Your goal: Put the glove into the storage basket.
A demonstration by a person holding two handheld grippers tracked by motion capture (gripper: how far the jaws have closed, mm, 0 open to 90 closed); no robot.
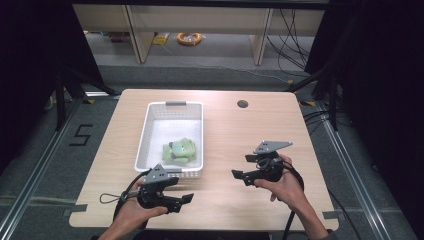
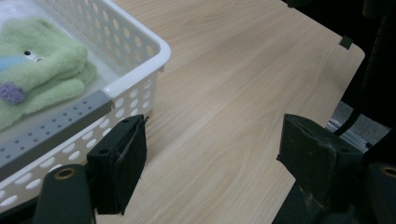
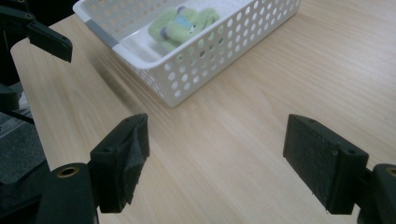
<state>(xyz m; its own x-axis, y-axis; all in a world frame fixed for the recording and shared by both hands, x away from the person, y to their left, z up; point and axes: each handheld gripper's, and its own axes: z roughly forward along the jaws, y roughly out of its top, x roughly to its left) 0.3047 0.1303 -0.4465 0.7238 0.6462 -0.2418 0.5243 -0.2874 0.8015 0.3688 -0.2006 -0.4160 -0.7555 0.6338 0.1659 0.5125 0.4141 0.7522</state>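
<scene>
Both grippers sit at table's [image 1: 225,135] near edge, I note: left gripper [image 1: 186,199] jaws apart, empty, just beside basket [image 1: 150,120] front; right gripper [image 1: 239,176] likewise spread, empty, w/ gap to basket. Green glove [image 1: 179,151] lies inside basket, near end.

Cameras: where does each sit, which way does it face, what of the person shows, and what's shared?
High view: above the near edge, looking forward and down on the table; both hands, left gripper, right gripper.
Left gripper view: along its open jaws toward the basket corner.
Right gripper view: along its open jaws across the table toward the basket.
Shared: basket with green glove.
</scene>
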